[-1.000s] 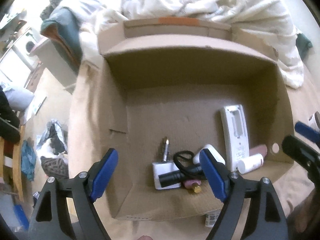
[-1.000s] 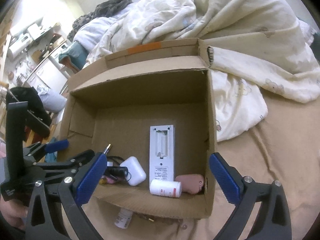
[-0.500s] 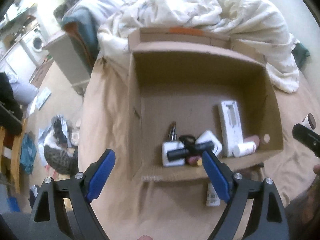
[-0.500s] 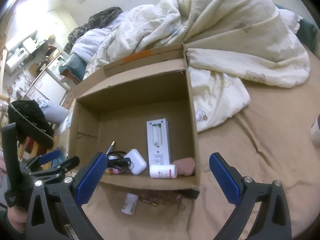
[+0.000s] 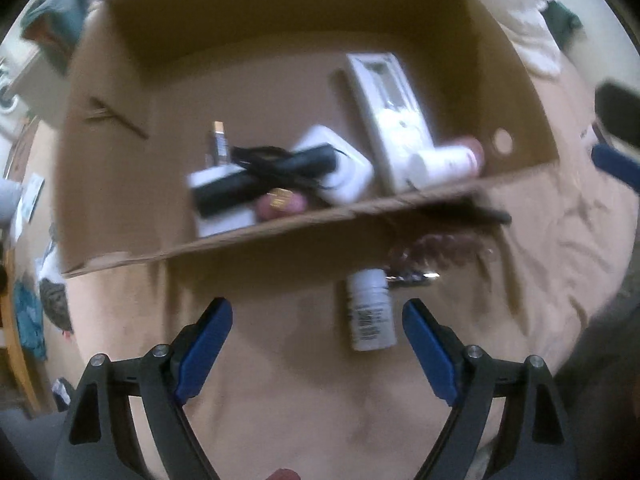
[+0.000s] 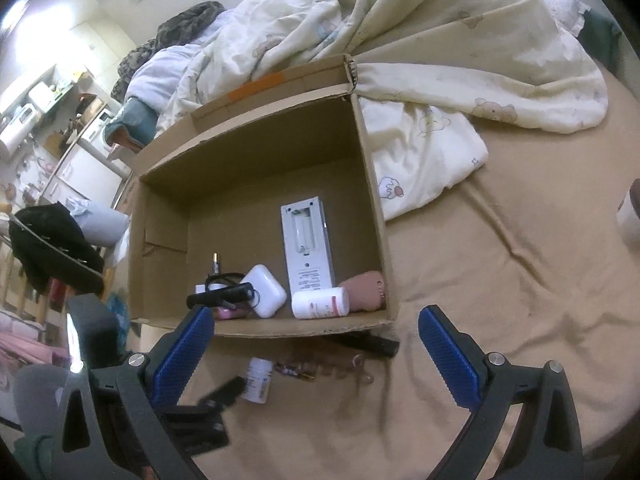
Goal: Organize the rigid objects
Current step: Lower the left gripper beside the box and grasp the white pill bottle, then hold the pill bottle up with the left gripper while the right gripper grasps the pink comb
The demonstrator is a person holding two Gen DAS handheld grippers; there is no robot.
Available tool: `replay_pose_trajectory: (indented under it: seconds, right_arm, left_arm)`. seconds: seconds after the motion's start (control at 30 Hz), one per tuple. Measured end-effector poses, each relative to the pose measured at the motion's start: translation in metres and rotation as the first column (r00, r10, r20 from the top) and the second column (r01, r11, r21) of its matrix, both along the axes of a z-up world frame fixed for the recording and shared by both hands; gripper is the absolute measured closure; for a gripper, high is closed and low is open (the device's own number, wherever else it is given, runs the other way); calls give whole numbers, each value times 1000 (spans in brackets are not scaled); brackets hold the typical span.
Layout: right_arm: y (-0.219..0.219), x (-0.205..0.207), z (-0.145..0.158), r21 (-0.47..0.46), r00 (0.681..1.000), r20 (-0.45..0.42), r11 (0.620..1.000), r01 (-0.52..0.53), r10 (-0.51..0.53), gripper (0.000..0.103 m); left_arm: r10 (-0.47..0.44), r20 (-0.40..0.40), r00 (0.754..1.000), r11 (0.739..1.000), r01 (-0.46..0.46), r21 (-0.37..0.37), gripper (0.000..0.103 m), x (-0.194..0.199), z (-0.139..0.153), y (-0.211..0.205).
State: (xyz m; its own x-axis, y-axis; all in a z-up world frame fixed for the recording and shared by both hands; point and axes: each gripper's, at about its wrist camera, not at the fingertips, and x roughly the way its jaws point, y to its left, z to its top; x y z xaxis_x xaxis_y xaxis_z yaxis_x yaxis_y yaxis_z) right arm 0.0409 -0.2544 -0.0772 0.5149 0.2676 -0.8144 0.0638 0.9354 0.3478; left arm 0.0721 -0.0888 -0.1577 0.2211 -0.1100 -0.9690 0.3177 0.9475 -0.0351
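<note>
An open cardboard box (image 6: 376, 200) stands on the tan bedsheet. It holds a white remote (image 6: 308, 248), a white case (image 6: 264, 290), a white pill bottle (image 6: 320, 303), a pink object (image 6: 366, 286) and a black tube (image 6: 220, 298). In front of the box a small white bottle (image 5: 370, 312) lies on the sheet. My left gripper (image 5: 316, 306) hangs open just above it, pointing steeply down, and the bottle lies apart from the right finger (image 5: 424, 336). My right gripper (image 6: 316, 316) is open and empty before the box's front wall. The blurred left gripper (image 6: 224, 392) shows beside the small bottle (image 6: 259, 378).
A black stick (image 6: 368, 344) and brownish small items (image 6: 304, 368) lie by the box's front wall. A rumpled cream duvet (image 6: 440, 80) is heaped behind and right of the box. A cup (image 6: 632, 216) stands at the right edge. Furniture and clothes fill the room to the left.
My left gripper came back from over the box and sank toward the sheet, so the small white bottle now lies between its open fingers. The right gripper drew back a little from the box.
</note>
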Motion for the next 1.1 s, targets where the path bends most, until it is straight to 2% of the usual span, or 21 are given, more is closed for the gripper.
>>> replay_pose_trajectory:
  seconds: [0.1,0.17,0.2,0.23,0.33,0.37,0.4,0.5,0.67,0.83,0.9,1.03,1.1]
  right_arm:
    - [-3,0,0,7,1000,-3,1000,10,-10,0]
    - [-5,2,-1,12,1000,-7,1000,19,-19,0]
    - [-5,2,-2,12,1000,-11,1000,21,-21,0]
    - [-5,3,-3,11,1000,-15,1000,21,-21,0]
    - [2,4,-5,-6,1000,-18,1000,0,0,0]
    - [4,4,-6,-13,1000,-20,1000,-8,8,0]
    - [6,5,-7,-17,1000,-25,1000,-14,13,0]
    - [9,7,-14,-17,998,-59,1000,-25,24,0]
    - [2,10,-35,120,989,-146,993,-11,29,0]
    - [2,15,-65,179,966,-257,983,29,18,0]
    - [9,17,-75,151,955,-295,988,35,11,0]
    - [29,24,-99,91,929,-370,994,57,-19,0]
    - [41,28,-108,-8,922,-386,999,38,-38,0]
  left_arm:
    - [-32,-30,999,999,32,-8,21,1,-9,-10]
    - [-49,-44,998,999,50,6,32,2,-16,-16]
    - [-62,-51,997,998,63,11,45,2,-20,-18]
    - [-72,-58,996,997,73,13,51,1,-23,-20]
    - [-92,-79,993,995,94,23,60,2,-31,-23]
    - [-92,-76,993,995,94,26,67,2,-32,-23]
    - [-89,-70,994,995,91,28,79,4,-31,-23]
    - [-57,-31,998,996,59,63,79,8,-24,-16]
    - [19,-16,1000,999,-18,42,79,6,-10,5]
    - [92,11,996,996,-92,22,79,6,6,26]
    - [100,43,994,995,-101,21,79,4,14,28]
    - [101,47,994,995,-101,2,79,2,22,26]
    - [110,37,993,994,-110,-12,79,-1,24,31]
